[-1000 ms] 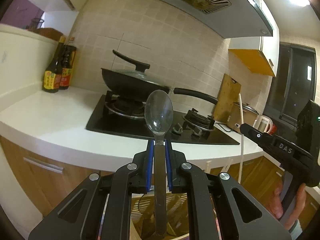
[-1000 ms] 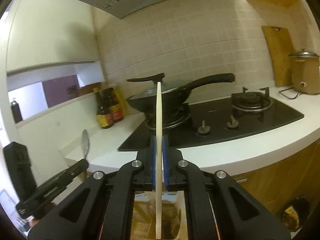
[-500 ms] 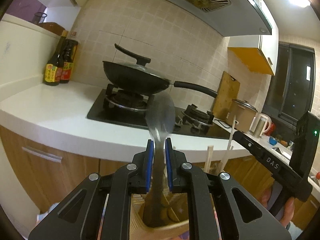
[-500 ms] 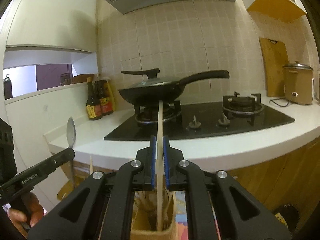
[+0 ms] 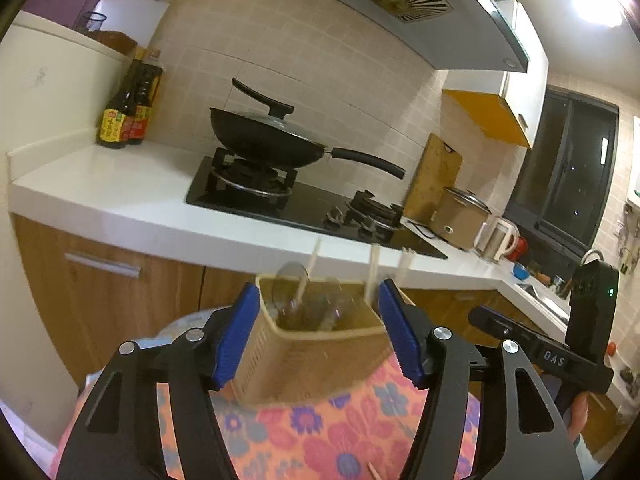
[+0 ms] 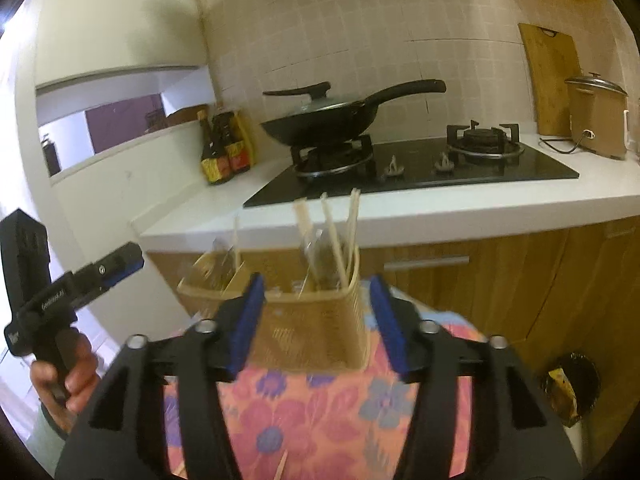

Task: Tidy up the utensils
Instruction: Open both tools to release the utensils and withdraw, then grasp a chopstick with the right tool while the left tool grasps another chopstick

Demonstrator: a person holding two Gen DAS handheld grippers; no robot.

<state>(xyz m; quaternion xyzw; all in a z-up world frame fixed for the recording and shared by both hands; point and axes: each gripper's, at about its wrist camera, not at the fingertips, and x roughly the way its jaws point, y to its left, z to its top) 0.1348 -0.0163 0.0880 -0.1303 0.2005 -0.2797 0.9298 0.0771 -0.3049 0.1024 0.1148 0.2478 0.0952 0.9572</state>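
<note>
A beige slotted utensil basket (image 5: pixel 320 360) (image 6: pixel 312 328) stands on a floral cloth (image 5: pixel 328 432). A metal spoon (image 5: pixel 290 284) sits bowl-up in it, blurred, beside pale chopsticks (image 6: pixel 338 240) that stick out of the top. My left gripper (image 5: pixel 318 300) is just short of the basket, its jaws opening, and the blue pads (image 5: pixel 236 340) press on nothing. My right gripper (image 6: pixel 317 284) is likewise opening with its pads apart and empty. Each view shows the other gripper off to the side: the right gripper (image 5: pixel 486 316) and the left gripper (image 6: pixel 128 260).
Behind the basket runs a white counter (image 5: pixel 120 200) with a black hob, a lidded wok (image 5: pixel 272 140) and sauce bottles (image 5: pixel 124 120). A cutting board, a rice cooker (image 6: pixel 596 120) and a kettle (image 5: pixel 498 240) stand further right. A loose chopstick (image 6: pixel 282 464) lies on the cloth. A bin (image 6: pixel 572 380) is on the floor.
Both jaws went from shut to open. The spoon left the left gripper and the chopstick left the right; both now stand in the basket. Both grippers drew back from the counter.
</note>
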